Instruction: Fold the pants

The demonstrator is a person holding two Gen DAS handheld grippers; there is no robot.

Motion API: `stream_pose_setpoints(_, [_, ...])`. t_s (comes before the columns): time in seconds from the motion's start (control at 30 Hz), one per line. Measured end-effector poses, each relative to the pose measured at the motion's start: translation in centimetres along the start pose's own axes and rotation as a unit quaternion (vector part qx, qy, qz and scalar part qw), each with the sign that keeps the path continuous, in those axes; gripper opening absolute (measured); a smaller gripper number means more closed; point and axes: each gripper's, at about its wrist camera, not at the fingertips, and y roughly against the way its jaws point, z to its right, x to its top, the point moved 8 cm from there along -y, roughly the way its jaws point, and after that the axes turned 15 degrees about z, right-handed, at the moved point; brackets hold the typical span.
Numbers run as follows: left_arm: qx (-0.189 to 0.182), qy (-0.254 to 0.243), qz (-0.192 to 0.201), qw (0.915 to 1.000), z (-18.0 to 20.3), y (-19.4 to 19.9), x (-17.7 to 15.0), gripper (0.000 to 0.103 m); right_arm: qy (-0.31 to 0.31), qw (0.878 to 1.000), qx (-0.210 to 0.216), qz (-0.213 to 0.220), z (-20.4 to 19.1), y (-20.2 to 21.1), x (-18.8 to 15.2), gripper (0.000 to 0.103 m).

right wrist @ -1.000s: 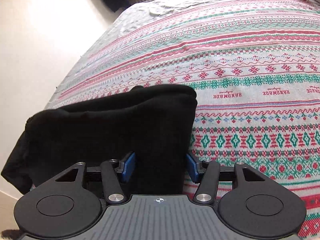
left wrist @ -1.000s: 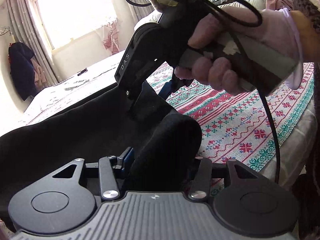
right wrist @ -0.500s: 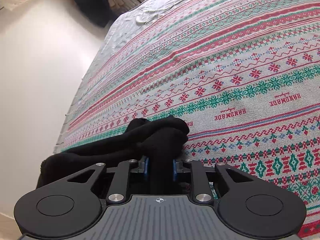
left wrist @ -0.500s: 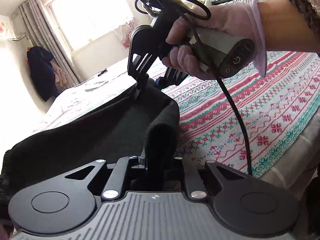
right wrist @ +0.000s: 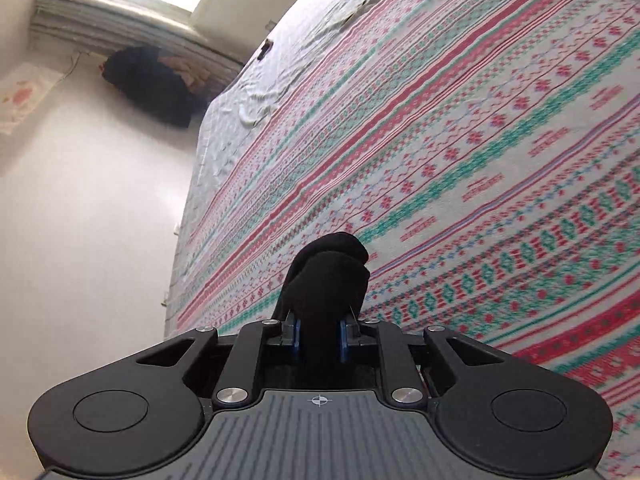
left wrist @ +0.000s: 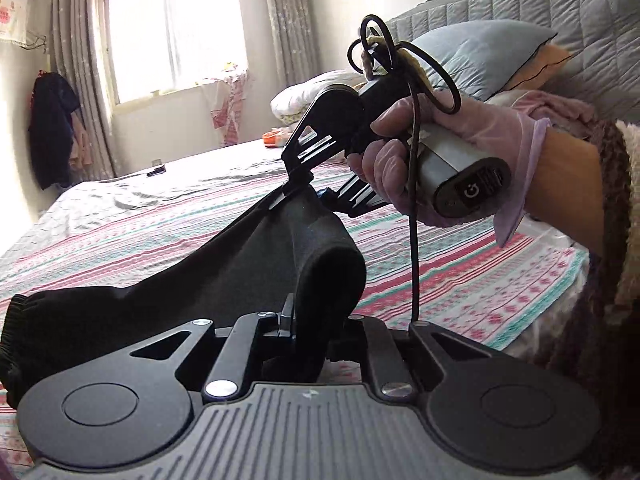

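The black pants (left wrist: 224, 276) hang lifted off the patterned bedspread (left wrist: 460, 280), stretched between both grippers. My left gripper (left wrist: 316, 328) is shut on a bunched edge of the pants right in front of the camera. My right gripper (left wrist: 308, 196), held by a gloved hand (left wrist: 472, 152), is shut on the far edge of the same fabric, higher up and beyond the left one. In the right wrist view the right gripper (right wrist: 319, 330) pinches a thick fold of the pants (right wrist: 328, 272) above the bedspread (right wrist: 480, 160). A ribbed cuff (left wrist: 16, 332) droops at far left.
Pillows (left wrist: 476, 56) and a grey quilted headboard (left wrist: 580, 36) stand at the right end of the bed. A small dark object (left wrist: 156, 170) lies on the far side of the bed. Dark clothes (left wrist: 50, 128) hang by the curtains and window (left wrist: 172, 36).
Both grippers closed on the pants' edge, then rose, lifting the fabric off the bed. The right gripper tilted and moved higher and farther from the left one.
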Motion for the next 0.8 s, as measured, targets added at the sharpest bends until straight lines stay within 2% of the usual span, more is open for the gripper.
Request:
stream_pose_setpoints(0.2, [-0.070, 0.040, 0.013, 0.9967, 5.2, 0.6, 0.4, 0.030, -0.021, 0.998, -0.032, 0.044, 5.7, 7.1, 2.7, 0.017])
stream_pose_setpoints(0.4, [-0.093, 0.080, 0.013, 0.9923, 5.0, 0.9, 0.4, 0.030, -0.046, 0.997, -0.037, 0.057, 8.7, 10.0, 3.2, 0.017])
stream_pose_setpoints(0.53, [-0.084, 0.127, 0.017, 0.9881, 2.8, 1.2, 1.1, 0.030, -0.041, 0.997, -0.017, 0.059, 7.3, 10.0, 3.2, 0.017])
stream_pose_setpoints(0.8, [-0.027, 0.223, 0.044, 0.9736, -3.6, 2.7, 3.4, 0.030, -0.035, 0.994, 0.085, 0.056, 0.2, 7.3, 2.2, 0.017])
